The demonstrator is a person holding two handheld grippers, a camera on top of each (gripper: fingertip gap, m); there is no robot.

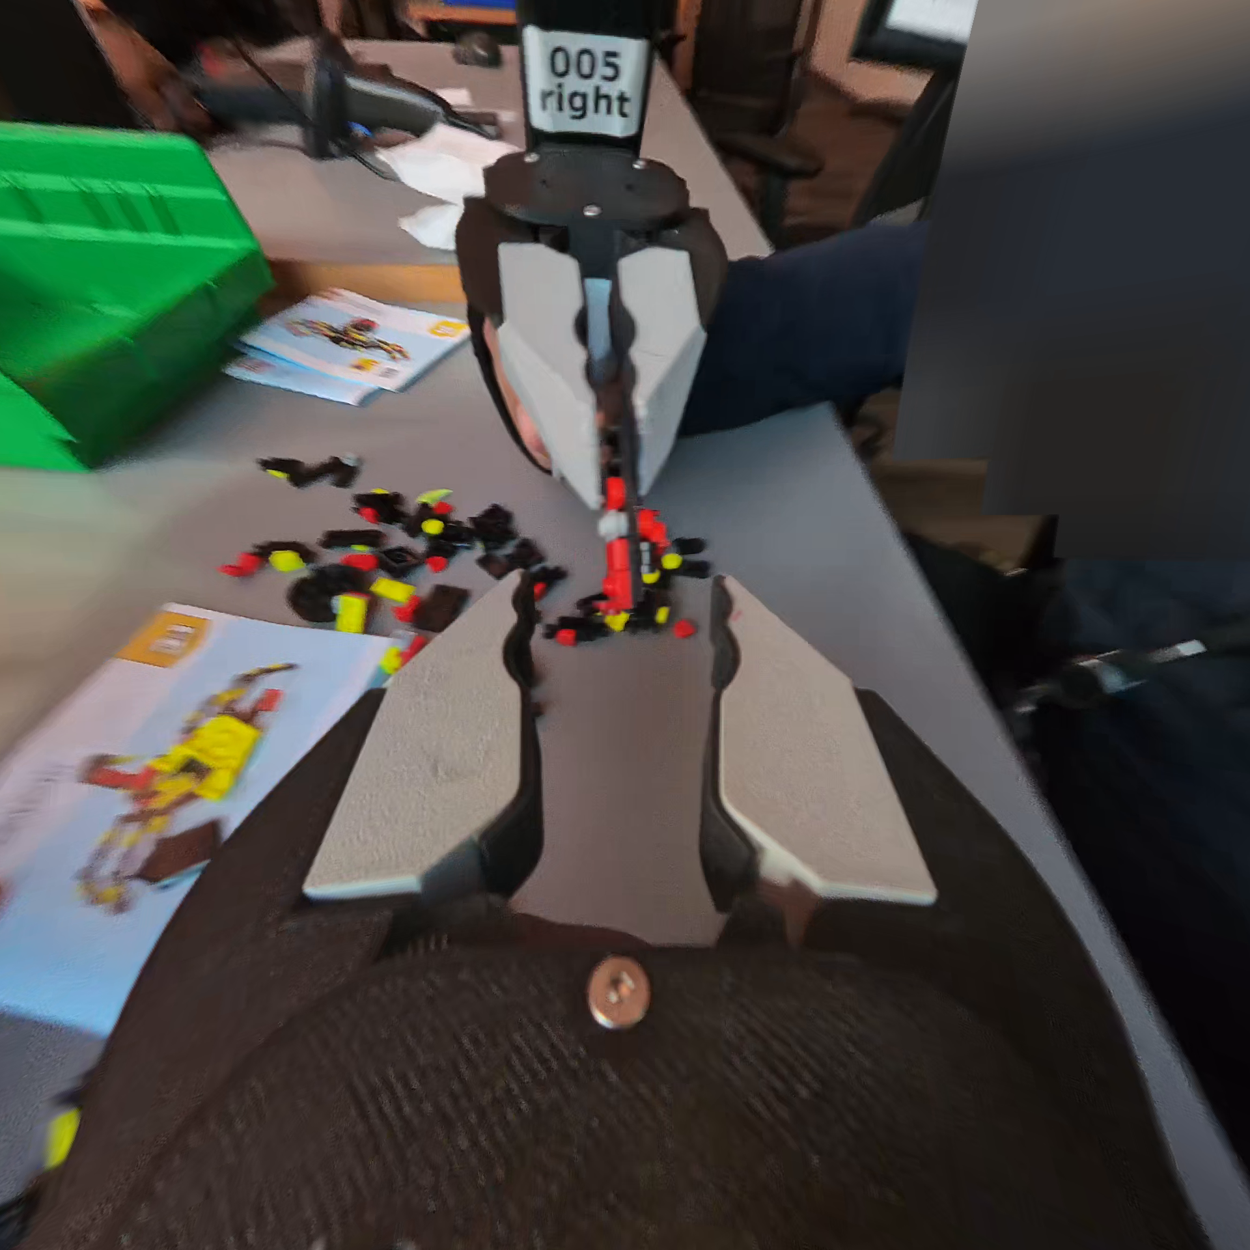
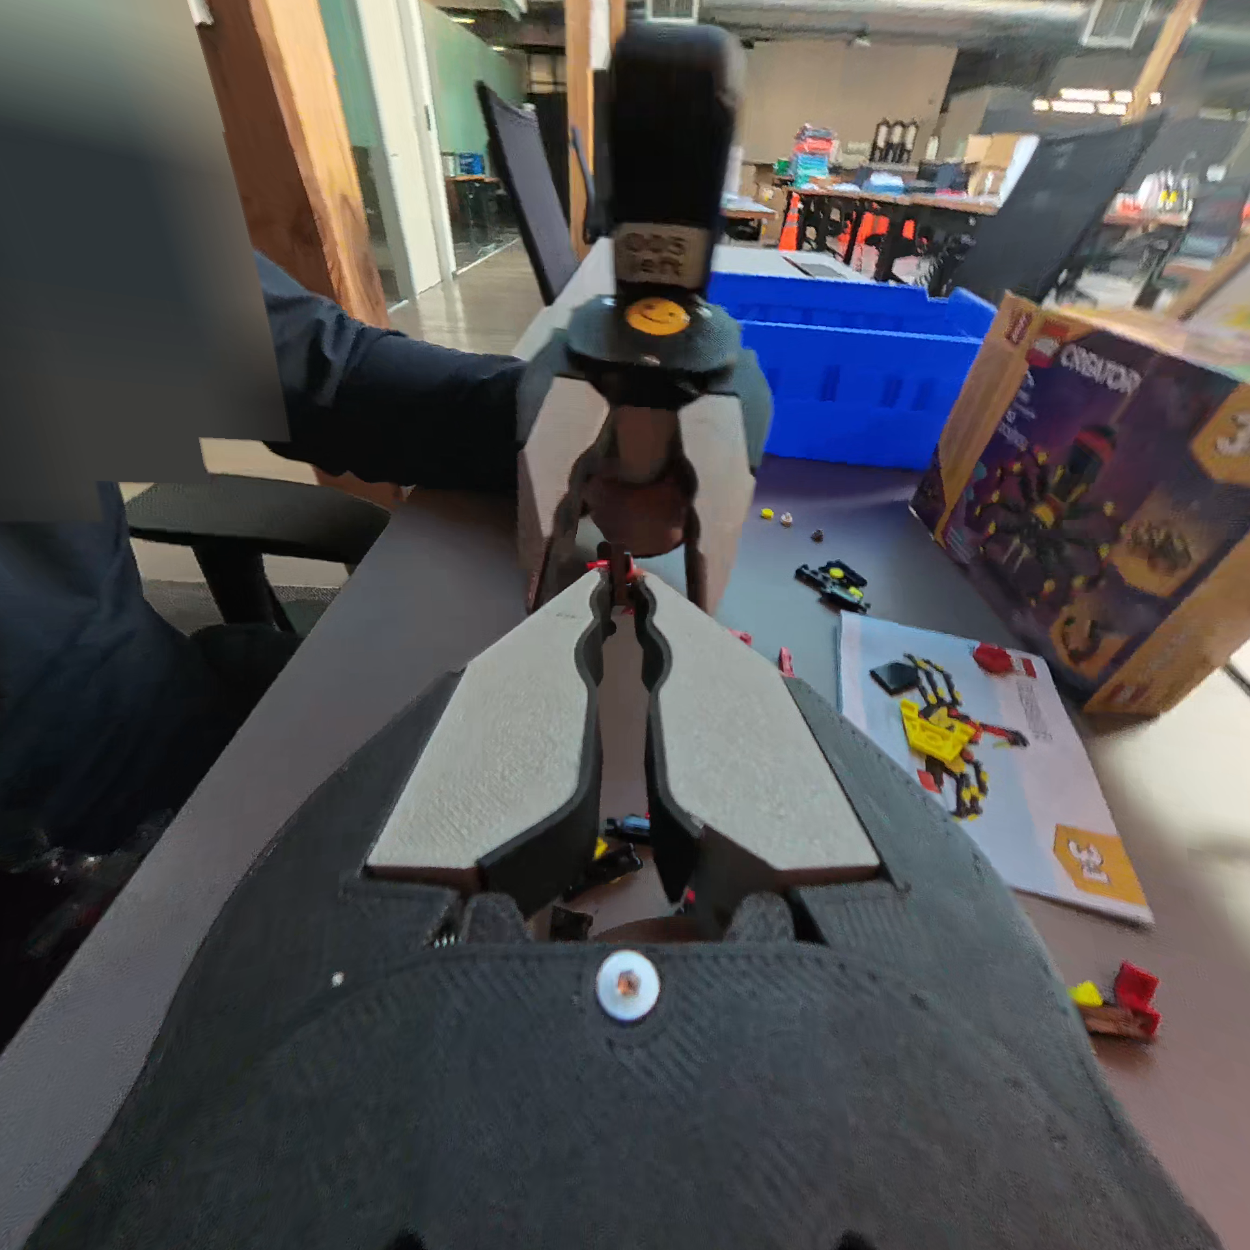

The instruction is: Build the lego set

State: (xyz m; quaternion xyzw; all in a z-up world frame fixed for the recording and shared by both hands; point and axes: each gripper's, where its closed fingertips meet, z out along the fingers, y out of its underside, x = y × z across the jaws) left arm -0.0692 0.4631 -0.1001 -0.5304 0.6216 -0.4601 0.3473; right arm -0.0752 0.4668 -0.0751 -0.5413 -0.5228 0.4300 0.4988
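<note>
My right gripper [image 1: 619,499] points down toward me in the left wrist view and is shut on a small red and black lego assembly [image 1: 623,554] that hangs from its tips above the grey table [image 1: 778,514]. In the right wrist view the same gripper [image 2: 619,578] pinches the assembly [image 2: 614,568] at its very tips. My left gripper [image 1: 619,587] is open and empty, with its tips on either side of the assembly's lower end. Its fingers [image 2: 697,541] face me in the right wrist view. A pile of loose red, yellow and black lego pieces [image 1: 406,554] lies on the table to the left.
A green bin [image 1: 101,291] and two instruction booklets [image 1: 135,778] [image 1: 352,345] lie left. The right wrist view shows a blue bin [image 2: 859,365], the lego box [image 2: 1096,500], a booklet [image 2: 967,744] and stray pieces [image 2: 835,582] [image 2: 1123,1001]. The table edge [image 1: 960,710] runs close on the right. My two grippers' fingertips are within a few centimetres of each other.
</note>
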